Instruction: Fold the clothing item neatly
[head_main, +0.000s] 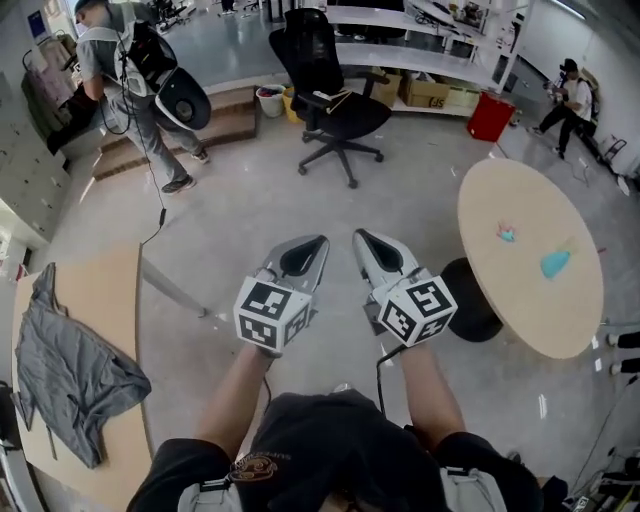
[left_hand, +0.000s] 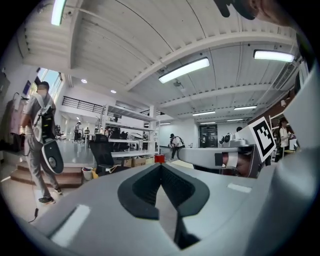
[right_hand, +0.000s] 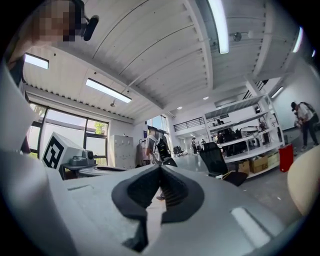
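Note:
A crumpled grey garment (head_main: 68, 368) lies on a light wooden table (head_main: 105, 290) at the far left of the head view, well away from both grippers. My left gripper (head_main: 319, 241) and right gripper (head_main: 359, 236) are held side by side over the bare floor, pointing level toward an office chair. Both are shut with nothing between the jaws. The left gripper view shows its own closed jaws (left_hand: 161, 166) and the room beyond. In the right gripper view the jaws (right_hand: 160, 167) are likewise closed and empty. The garment appears in neither gripper view.
A black office chair (head_main: 332, 95) stands ahead. A round wooden table (head_main: 530, 290) with small teal objects is on the right. A person with a backpack (head_main: 125, 80) walks at the upper left, another person (head_main: 570, 100) at the upper right. A red bin (head_main: 489, 116) sits by shelving.

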